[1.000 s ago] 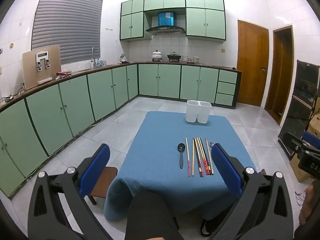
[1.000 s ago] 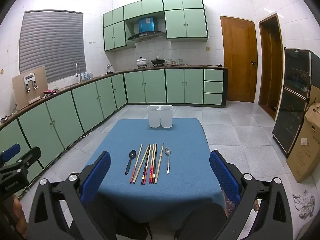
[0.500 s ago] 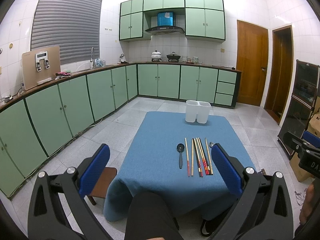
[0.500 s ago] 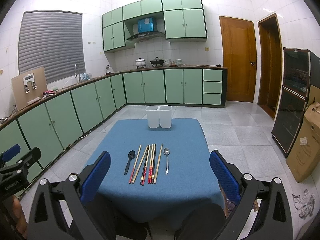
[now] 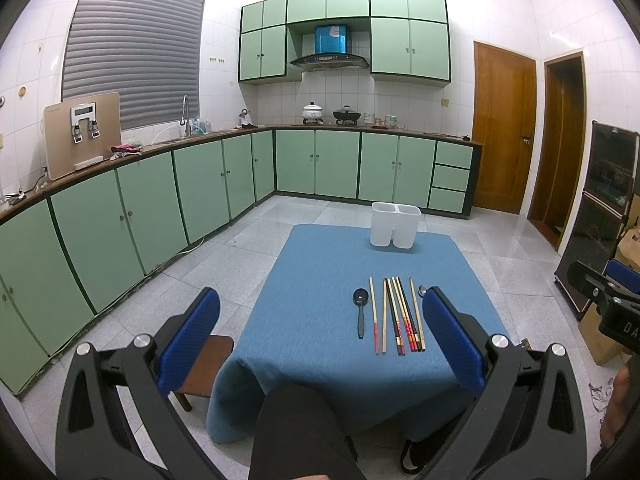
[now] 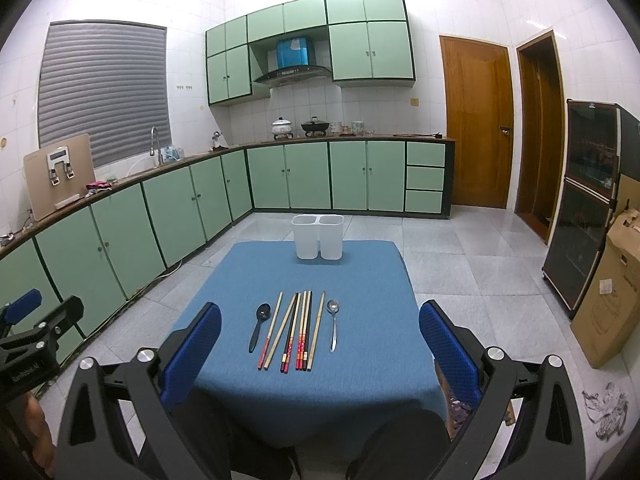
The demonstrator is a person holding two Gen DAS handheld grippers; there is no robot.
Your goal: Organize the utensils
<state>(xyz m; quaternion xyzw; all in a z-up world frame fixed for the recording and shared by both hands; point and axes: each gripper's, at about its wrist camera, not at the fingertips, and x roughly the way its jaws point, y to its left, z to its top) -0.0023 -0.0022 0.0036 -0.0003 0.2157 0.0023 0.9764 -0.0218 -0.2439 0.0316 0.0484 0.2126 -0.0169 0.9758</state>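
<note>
While both grippers hung short of the table's near edge, left gripper (image 5: 320, 332) and right gripper (image 6: 320, 336) gaped wide, holding nothing. Chopsticks (image 6: 298, 330) lay in a row on the blue tablecloth (image 6: 368, 280), black spoon (image 6: 260, 326) left, metal spoon (image 6: 333, 324) right. White two-compartment holder (image 6: 318, 237) stood upright at the far edge.

Two handheld grippers, same build: left gripper (image 5: 320, 336) and right gripper (image 6: 320, 340). Black angular frames with triangular cut-outs, round silver screws at the finger joints. Blue textured pads (image 6: 192, 352) lining the inner fingers. Partial white lettering on each body's side. Dark trousers at the knee (image 5: 296, 432).
</note>
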